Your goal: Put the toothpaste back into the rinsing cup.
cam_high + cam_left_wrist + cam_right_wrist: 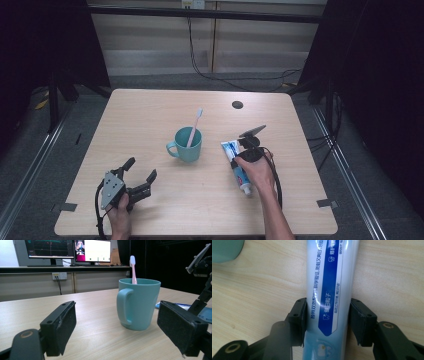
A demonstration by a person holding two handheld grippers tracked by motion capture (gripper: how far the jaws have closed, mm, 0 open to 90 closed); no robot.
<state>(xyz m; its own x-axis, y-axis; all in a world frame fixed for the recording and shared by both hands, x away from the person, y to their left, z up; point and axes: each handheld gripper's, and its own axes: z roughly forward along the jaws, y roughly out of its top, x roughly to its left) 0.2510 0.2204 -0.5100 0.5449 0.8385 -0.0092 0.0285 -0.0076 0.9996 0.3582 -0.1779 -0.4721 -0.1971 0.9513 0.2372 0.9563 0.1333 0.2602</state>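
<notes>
Right claw nearest the lens, jaws straddling the toothpaste tube across its width, pads touching or just about touching both sides; no squeeze dent seen, so calling it closed on the tube, lightly. Tube lies flat on the tabletop, running straight away from the claw. In the high view the right claw sits over the tube's middle, cap end back toward the person.

Just beyond and to the side of that claw: teal mug with a pink toothbrush standing in it, near the tube, not touching.

Left claw wide open, nothing between the jaws, low at tabletop level, mug straight ahead of it.

Risks, judged:
- Glossy, soft tube; a light pinch across it could let it slip or swing on lifting.
- Harder squeeze could force paste toward the cap.
- A sideways swing of the lifted tube could knock the mug or tip the toothbrush, since they are close.
</notes>
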